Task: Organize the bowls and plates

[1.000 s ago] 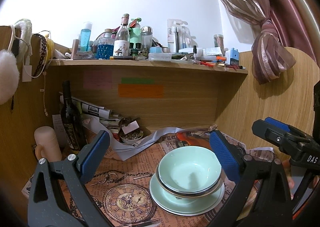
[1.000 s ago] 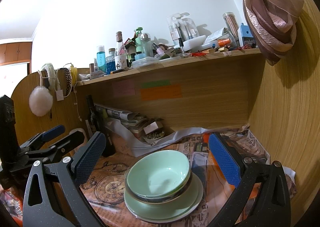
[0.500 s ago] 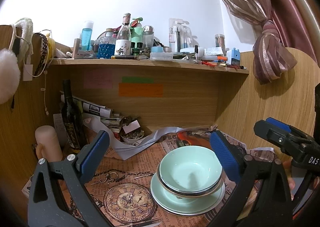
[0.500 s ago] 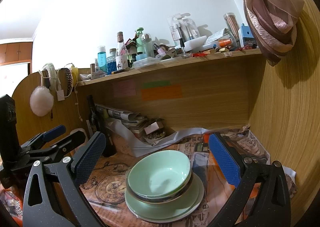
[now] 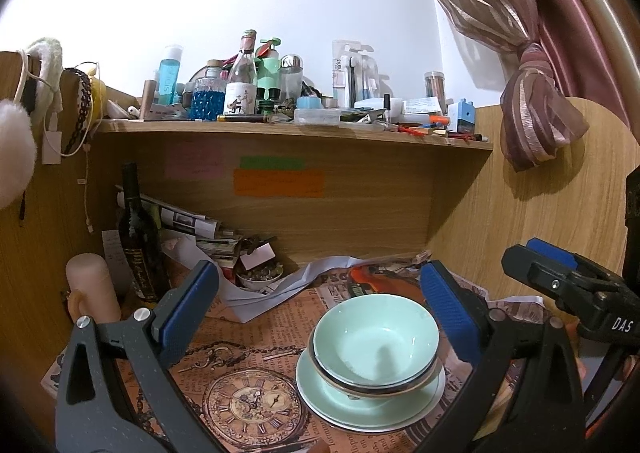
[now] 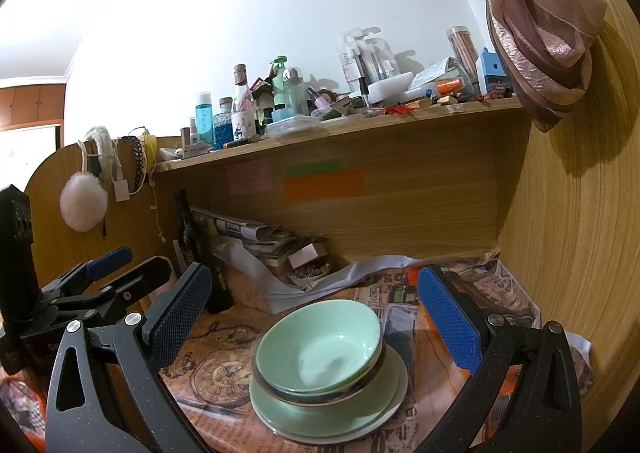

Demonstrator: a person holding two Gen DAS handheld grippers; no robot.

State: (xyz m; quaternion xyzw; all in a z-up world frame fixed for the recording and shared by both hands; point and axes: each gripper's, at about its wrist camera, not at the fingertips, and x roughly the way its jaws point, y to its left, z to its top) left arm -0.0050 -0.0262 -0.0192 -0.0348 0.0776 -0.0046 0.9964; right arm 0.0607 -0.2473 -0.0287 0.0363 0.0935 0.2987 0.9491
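Pale green bowls (image 5: 374,341) (image 6: 318,349) sit nested, dark rims showing, on a stack of pale green plates (image 5: 320,397) (image 6: 394,389) on the newspaper-covered desk. My left gripper (image 5: 320,313) is open, its blue pads wide apart above and in front of the stack, nothing between them. My right gripper (image 6: 314,311) is likewise open and empty, hovering just short of the stack. In the left wrist view the right gripper's black arm (image 5: 568,285) shows at the right; in the right wrist view the left gripper's arm (image 6: 100,285) shows at the left.
A dark wine bottle (image 5: 138,245), a cream cup (image 5: 92,289), rolled newspapers (image 5: 180,217) and a small dish of bits (image 5: 260,277) crowd the back left. A cluttered shelf (image 5: 280,129) hangs overhead. Wooden panels close in the left and right (image 6: 580,213).
Both views have shifted only slightly; the bowls and plates stay put and both grippers remain open.
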